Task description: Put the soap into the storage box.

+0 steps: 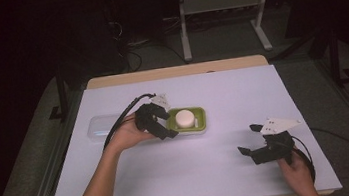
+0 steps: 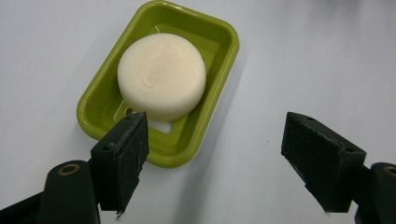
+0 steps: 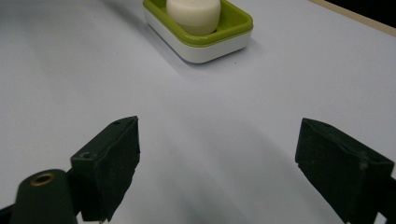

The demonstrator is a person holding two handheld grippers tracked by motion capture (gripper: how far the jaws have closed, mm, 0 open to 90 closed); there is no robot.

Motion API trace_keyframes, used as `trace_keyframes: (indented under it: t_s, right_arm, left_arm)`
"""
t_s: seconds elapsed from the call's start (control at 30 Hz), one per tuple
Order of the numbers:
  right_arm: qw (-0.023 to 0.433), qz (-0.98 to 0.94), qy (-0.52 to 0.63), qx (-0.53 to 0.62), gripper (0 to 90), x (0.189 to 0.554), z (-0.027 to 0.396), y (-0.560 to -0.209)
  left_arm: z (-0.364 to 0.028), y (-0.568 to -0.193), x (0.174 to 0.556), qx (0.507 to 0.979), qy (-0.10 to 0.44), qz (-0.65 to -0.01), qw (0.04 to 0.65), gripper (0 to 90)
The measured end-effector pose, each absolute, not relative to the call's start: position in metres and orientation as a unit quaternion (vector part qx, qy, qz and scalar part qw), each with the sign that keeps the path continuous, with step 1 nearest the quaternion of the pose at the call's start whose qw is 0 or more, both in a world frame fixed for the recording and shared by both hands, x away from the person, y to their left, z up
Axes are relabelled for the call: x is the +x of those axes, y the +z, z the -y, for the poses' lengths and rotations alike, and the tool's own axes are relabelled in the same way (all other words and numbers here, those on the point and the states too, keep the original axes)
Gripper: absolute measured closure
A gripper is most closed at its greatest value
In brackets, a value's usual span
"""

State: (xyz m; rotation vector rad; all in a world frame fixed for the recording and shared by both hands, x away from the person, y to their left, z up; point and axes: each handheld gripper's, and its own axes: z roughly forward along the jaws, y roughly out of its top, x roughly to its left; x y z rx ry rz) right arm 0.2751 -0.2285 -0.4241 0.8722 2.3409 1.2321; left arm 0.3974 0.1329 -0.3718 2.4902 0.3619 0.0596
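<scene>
Left gripper [image 1: 158,122] nearest, jaws wide and empty, just beside soap dish [image 2: 98,105] holding soap [image 2: 161,74]; right gripper [image 1: 259,145] likewise gaping, well apart on bench [image 1: 211,169].

We lose the far end of the green soap dish [image 3: 236,21] and the top of the round soap [image 3: 193,11] past the right gripper view's upper edge. In the high view, a clear lid-like thing [image 1: 99,126] sits half behind the left hand [image 1: 127,132] — too faint to identify.
</scene>
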Motion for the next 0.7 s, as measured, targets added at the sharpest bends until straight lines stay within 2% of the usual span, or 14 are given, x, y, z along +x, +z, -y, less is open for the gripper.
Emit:
trace_keyframes:
  t_s: [0.7]
  right_arm:
    - [0.176, -0.828, 0.427, 0.318, 13.2, 0.277, 0.228, -0.425]
  left_arm:
    - [-0.16, -0.375, 0.376, 0.938, 0.026, -0.145, 0.313, 22.1]
